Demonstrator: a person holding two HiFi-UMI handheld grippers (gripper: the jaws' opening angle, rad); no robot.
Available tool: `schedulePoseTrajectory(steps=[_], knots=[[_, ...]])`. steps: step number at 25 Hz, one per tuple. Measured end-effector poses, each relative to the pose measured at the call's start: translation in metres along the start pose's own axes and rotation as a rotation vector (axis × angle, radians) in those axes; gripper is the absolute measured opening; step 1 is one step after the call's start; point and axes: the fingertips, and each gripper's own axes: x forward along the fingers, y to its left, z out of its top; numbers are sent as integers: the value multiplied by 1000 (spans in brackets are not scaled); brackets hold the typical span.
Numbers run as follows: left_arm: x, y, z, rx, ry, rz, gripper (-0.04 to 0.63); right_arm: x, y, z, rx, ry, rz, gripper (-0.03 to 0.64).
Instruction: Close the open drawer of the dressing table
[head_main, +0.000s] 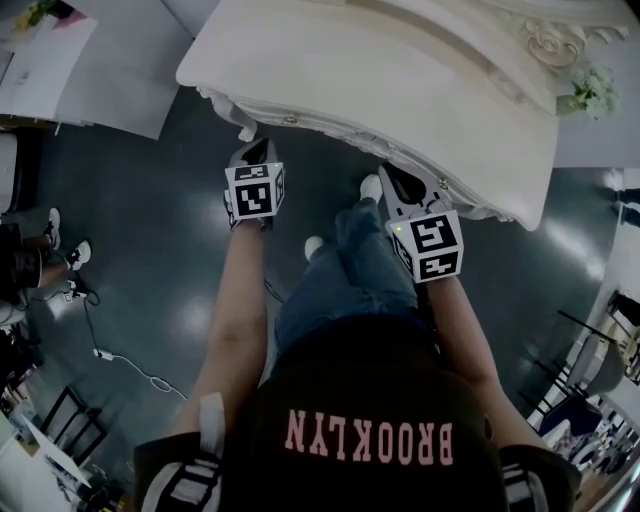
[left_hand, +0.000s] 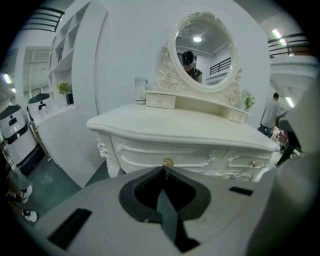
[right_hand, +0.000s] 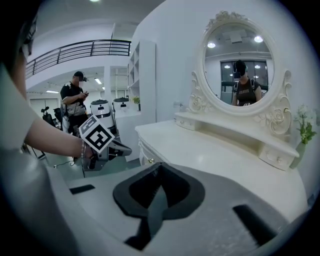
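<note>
The white dressing table (head_main: 400, 90) stands right in front of me. In the left gripper view its left drawer front, with a gold knob (left_hand: 167, 162), and the right drawer front (left_hand: 245, 161) both look flush with the carved apron. My left gripper (head_main: 257, 152) hovers a short way in front of the left drawer, its jaws shut to a point with nothing between them. My right gripper (head_main: 397, 180) is near the table's front edge further right, also shut and empty. In the right gripper view, the left gripper (right_hand: 122, 149) and a gold knob (right_hand: 150, 160) show.
An oval mirror (left_hand: 202, 47), a jar (left_hand: 140, 91) and a small plant (left_hand: 247, 101) are on the tabletop. A person (right_hand: 75, 95) stands by white machines (right_hand: 100, 107) at the back left. My own legs (head_main: 350, 270) are under the table front. A cable (head_main: 130, 365) lies on the floor.
</note>
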Motion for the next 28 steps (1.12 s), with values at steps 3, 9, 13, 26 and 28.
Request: schedulePoseTrajectory(steps=[3,9,13,26,28], knots=[[-19,3,6,13,-49,-10,5,-6,9,2,-1,-13,-21,-8],[-58,6,19,37,-154,-12,5,-16,21,12,-10,-17,-43,-8],[-83,6,30,30,-237,-6,5,-17,27,26,-25,-51,-24,-9],[-185,-28,53,2,-411,90,5,-75,23,55,-49,-219,31,-8],[-200,-41,56,16,-430,97,5,-92,19,66,-38,-266,36,-8]])
